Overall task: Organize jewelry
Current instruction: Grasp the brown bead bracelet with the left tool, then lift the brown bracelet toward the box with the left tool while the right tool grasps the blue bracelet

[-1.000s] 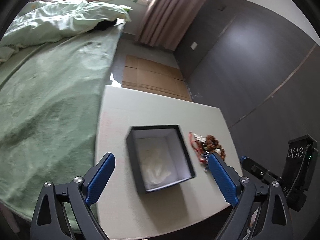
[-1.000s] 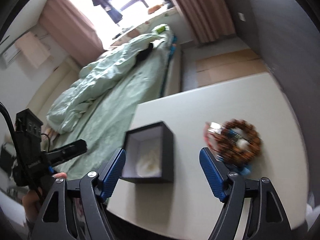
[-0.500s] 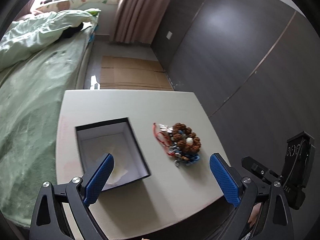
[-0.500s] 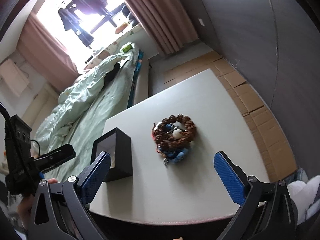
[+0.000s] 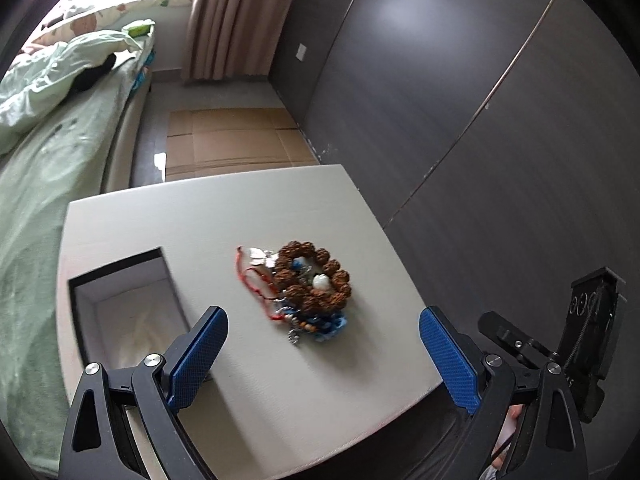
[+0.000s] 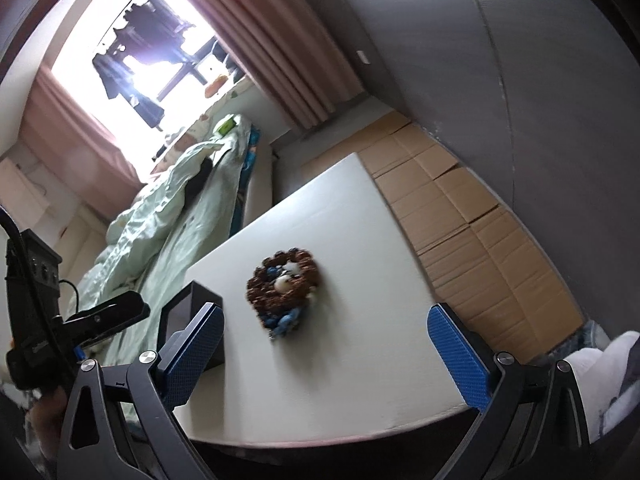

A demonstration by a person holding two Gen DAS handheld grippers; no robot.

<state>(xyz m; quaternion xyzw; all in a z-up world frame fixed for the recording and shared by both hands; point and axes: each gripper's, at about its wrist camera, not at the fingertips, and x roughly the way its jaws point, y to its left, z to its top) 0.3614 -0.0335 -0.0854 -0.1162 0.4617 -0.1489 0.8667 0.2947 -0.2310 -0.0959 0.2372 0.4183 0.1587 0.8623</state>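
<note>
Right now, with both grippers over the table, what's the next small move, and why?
Probably lower the right gripper onto the jewelry pile: its jaws have just been opening, nothing between them, and the pile lies loose on the table beside the open box.

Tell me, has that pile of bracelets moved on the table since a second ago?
No. The bracelet pile keeps its place beside the open box on the table; only the cameras have swung, shifting both together in view.

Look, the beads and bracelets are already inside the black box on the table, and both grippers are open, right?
Not quite. The beads and bracelets lie in a pile on the table, beside the black box, not inside it; the left wrist view shows this. Both the left gripper and right gripper are open.
</note>
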